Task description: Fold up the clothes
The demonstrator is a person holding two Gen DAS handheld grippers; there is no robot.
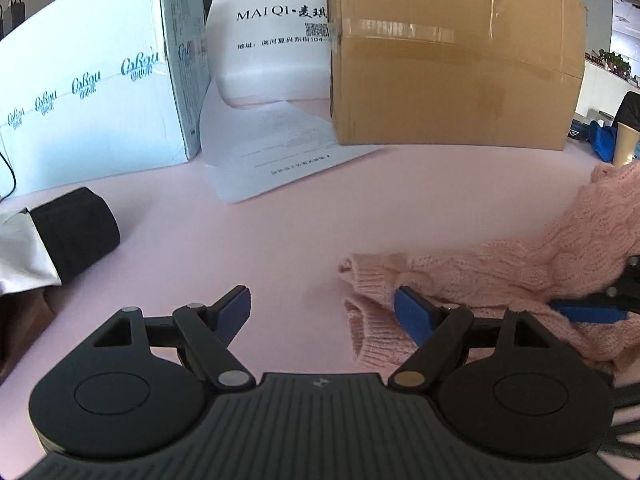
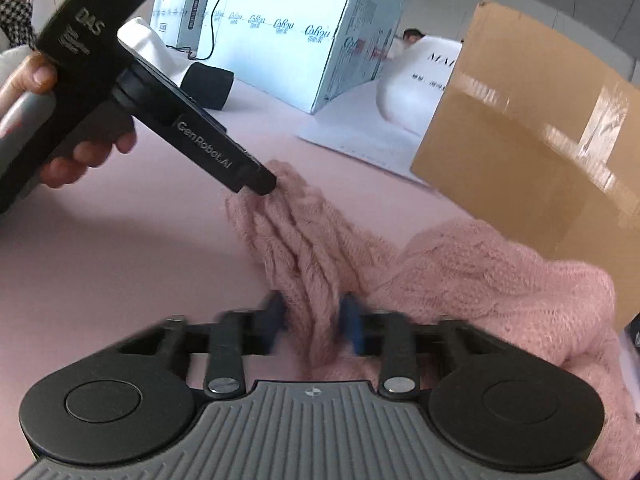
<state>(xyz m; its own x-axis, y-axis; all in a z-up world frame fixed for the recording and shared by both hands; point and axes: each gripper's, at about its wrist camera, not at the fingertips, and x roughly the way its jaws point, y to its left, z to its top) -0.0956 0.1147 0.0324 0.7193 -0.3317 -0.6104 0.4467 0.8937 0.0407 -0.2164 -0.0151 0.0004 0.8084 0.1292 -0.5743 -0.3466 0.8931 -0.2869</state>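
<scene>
**Ana:** Counting first: one pink sweater [image 2: 460,272], two grippers, two big boxes, one printed sheet, one white bag, one dark roll.

**Ben:** Where does the sweater lie?

**Ana:** On the pink table [image 1: 248,232], bunched toward the right side in the left wrist view, its sleeve cuff [image 1: 368,280] reaching out toward the middle. It is a chunky cable knit, fuzzy, with ribbed cuffs.

**Ben:** And the jaws?

**Ana:** The left gripper [image 1: 322,314] stands spread wide; its right blue pad rests at the cuff, the other pad over bare table, nothing pinched. The right gripper [image 2: 314,324] is clenched on a twisted rope of sleeve knit, blurred but squeezed between the blue pads.

**Ben:** Materials behind?

**Ana:** The brown cardboard box [image 1: 456,52] is taped with glossy strips, square-edged. The white carton [image 1: 92,92] has blue script along it. Between them sits a rounded white bag [image 1: 272,40] with dark lettering, and a curling printed sheet [image 1: 276,152] lies flat in front. The dark roll [image 1: 76,228] is a soft cylinder near the left edge, beside white fabric.

**Ben:** Room to move?

**Ana:** Open table runs between the roll and the sweater. The brown box stands near the sweater's far side. A hand [image 2: 72,160] grips the left tool's handle.
</scene>
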